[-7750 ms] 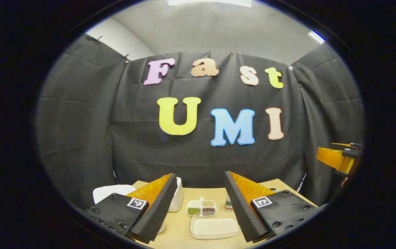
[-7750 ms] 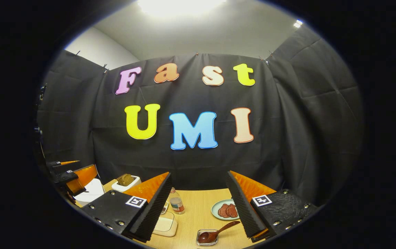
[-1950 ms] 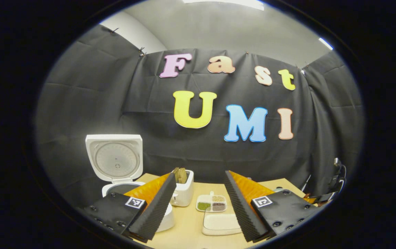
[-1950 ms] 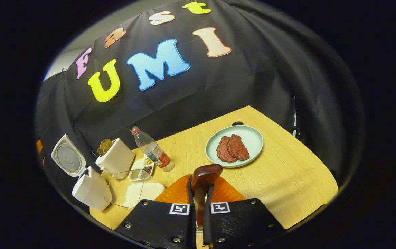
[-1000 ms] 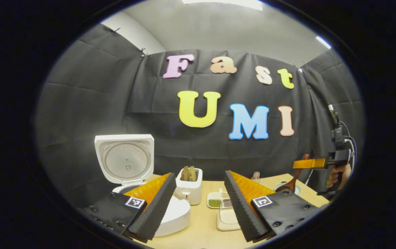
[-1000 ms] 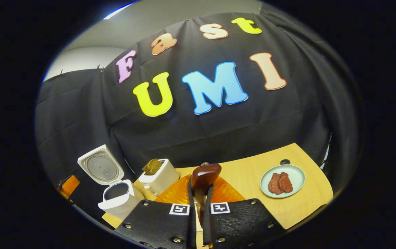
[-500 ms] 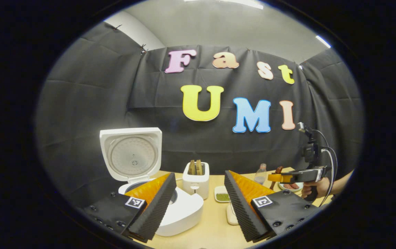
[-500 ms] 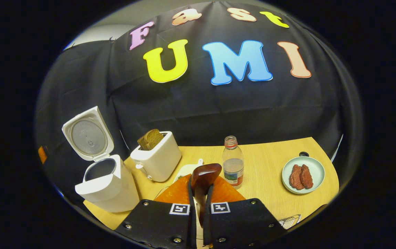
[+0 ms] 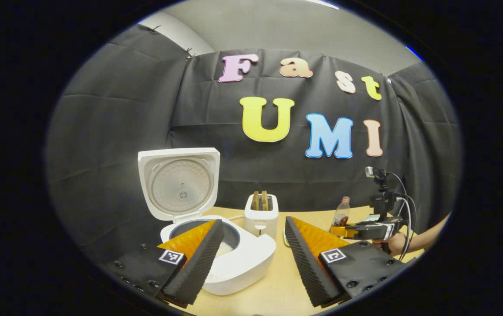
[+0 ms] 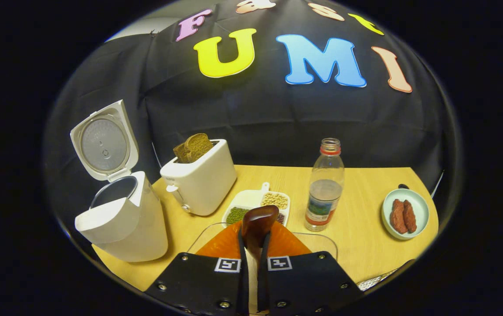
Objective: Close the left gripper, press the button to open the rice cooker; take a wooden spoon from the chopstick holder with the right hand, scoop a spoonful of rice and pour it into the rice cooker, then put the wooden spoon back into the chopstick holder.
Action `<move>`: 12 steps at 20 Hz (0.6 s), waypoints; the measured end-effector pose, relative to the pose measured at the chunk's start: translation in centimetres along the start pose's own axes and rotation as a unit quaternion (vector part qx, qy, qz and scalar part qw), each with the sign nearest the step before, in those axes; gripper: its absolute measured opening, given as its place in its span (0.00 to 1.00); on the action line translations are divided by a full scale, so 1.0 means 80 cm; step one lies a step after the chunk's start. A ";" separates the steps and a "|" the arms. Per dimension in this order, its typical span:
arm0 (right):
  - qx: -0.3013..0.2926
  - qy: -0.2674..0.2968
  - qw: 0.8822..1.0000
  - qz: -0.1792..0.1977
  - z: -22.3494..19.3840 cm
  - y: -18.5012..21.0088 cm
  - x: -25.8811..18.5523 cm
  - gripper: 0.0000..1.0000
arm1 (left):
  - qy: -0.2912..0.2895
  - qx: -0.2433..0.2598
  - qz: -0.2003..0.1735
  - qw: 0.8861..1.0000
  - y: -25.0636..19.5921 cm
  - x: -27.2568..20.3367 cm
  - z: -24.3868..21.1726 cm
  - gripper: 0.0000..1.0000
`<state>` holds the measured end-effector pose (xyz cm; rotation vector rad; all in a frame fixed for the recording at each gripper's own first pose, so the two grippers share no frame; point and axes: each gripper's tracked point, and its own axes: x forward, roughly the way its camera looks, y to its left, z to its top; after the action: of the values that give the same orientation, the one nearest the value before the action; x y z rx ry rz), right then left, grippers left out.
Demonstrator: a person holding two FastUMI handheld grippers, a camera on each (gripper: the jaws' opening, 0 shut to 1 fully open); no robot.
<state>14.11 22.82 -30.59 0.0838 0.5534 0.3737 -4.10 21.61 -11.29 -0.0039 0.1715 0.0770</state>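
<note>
Our right gripper [image 10: 251, 259] clamps the spoon [image 10: 256, 224] above the table [image 10: 365, 245]; the left gripper [image 9: 251, 254] gapes over the open cooker [image 9: 216, 254]. Right gripper view adds a sausage plate [image 10: 418, 206].

Cloth-walled recording booth; kitchen props on table [image 10: 365, 254].

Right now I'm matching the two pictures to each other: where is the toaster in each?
Left gripper view: the toaster stands mid-frame, right of the open rice cooker.
Right gripper view: the toaster sits left of centre, between the rice cooker and the bottle.
Shared landmark: the cooker's raised lid.
</note>
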 end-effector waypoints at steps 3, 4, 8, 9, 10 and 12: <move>0.090 0.006 0.996 0.024 -0.005 0.011 -0.001 0.08 | 0.003 -0.001 0.001 1.000 0.003 0.003 -0.004 0.98; 0.123 0.008 0.992 0.032 -0.005 0.013 -0.001 0.08 | 0.003 -0.002 0.000 1.000 0.002 0.003 -0.004 0.96; 0.274 0.012 0.960 0.055 -0.009 -0.002 -0.005 0.08 | 0.001 0.005 -0.003 1.000 -0.003 0.002 -0.003 0.98; 0.308 0.007 0.949 0.059 -0.005 -0.009 -0.009 0.08 | 0.000 0.005 -0.003 1.000 -0.003 0.001 -0.002 0.98; 0.332 -0.002 0.941 0.062 0.000 -0.018 -0.014 0.08 | 0.000 0.004 -0.003 1.000 -0.005 0.000 -0.001 0.97; 0.362 -0.023 0.930 0.065 0.015 -0.039 -0.032 0.08 | -0.001 0.002 -0.004 1.000 -0.007 -0.001 0.000 0.98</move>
<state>13.77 18.98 -28.87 0.8440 0.6183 0.2785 -4.16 21.05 -11.28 -0.0002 0.1704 0.0681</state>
